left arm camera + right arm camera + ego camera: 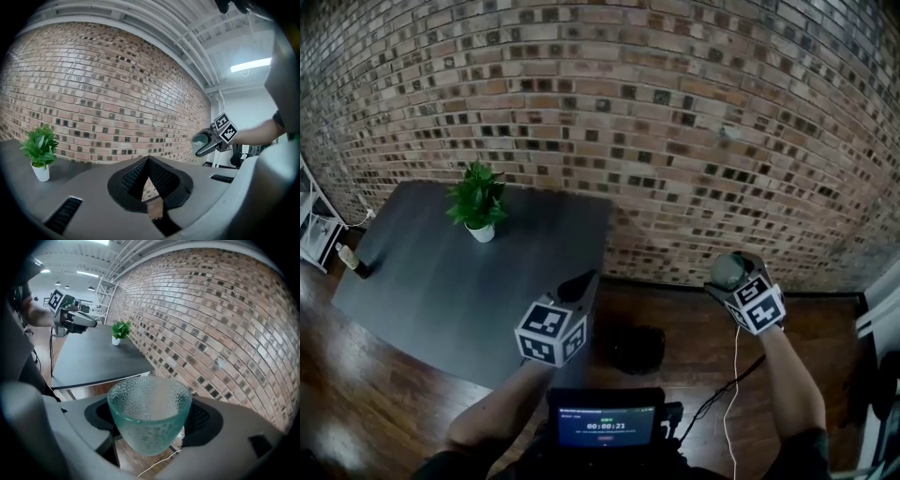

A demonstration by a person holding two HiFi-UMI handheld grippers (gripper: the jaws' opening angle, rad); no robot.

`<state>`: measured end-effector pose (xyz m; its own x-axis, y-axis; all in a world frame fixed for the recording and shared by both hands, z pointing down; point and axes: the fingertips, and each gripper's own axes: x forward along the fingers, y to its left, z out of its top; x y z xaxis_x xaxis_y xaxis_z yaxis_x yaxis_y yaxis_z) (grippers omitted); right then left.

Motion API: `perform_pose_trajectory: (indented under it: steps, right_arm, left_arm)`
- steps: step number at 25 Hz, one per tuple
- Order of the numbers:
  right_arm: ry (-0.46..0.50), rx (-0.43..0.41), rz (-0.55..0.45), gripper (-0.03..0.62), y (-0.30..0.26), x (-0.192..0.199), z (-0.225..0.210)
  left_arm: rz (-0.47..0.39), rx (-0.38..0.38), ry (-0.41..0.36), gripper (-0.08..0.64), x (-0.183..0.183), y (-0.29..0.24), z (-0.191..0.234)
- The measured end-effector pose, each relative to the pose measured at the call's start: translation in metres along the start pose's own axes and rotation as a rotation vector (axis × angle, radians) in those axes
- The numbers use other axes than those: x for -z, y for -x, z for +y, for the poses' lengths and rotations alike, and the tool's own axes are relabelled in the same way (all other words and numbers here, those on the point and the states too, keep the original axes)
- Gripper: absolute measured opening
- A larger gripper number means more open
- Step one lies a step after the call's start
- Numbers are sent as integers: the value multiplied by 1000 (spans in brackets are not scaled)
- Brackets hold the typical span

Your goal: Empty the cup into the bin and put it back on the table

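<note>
Your right hand-held gripper (733, 281) is clamped on the pale green dimpled glass cup (150, 420), one jaw on each side of its wall. The cup is off the worktop, up in the air over the wooden floor (825, 337), close to the red-brown brick wall (675, 112). In the head view it sits to the right of the round black bin (636, 347), not over it.

Your left hand-held gripper (149, 161) is fully closed, jaw tips touching, with nothing between them. It hangs over the near right corner of the dark grey rectangular worktop (441, 281), and in the head view it sits between the cup and the rest of the worktop surface. The bin stands on the floor just beside that same corner, below and between your two grippers.

On the worktop:
- A small green leafy plant in a white pot (478, 202) stands at the far edge, by the wall.
- A small dark object (354, 262) lies at the left edge, too small to identify.

A white rack (314, 225) stands left of the worktop. A thin white cable (736, 375) hangs under your right arm. A dark-framed screen (605, 427) sits at your chest.
</note>
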<state>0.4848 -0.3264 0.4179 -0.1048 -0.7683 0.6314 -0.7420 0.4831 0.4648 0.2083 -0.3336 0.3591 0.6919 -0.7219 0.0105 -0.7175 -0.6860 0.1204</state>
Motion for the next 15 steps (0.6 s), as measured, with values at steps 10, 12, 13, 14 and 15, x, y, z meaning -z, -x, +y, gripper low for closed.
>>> perform_pose_trajectory:
  steps: [10, 12, 13, 14, 15]
  right_arm:
    - [122, 30, 92, 399, -12, 3, -7]
    - [141, 34, 109, 399, -14, 6, -8]
    - [153, 39, 117, 399, -14, 7, -9]
    - [165, 43, 125, 399, -15, 8, -11]
    - [176, 46, 133, 399, -15, 8, -12]
  left_arm:
    - [-6, -12, 13, 2, 1, -6, 19]
    - [-8, -12, 22, 2, 0, -8, 19]
    - [-11, -13, 24, 2, -1, -8, 19]
    - [-13, -16, 23, 2, -2, -8, 19]
    - [-15, -21, 21, 2, -2, -8, 20]
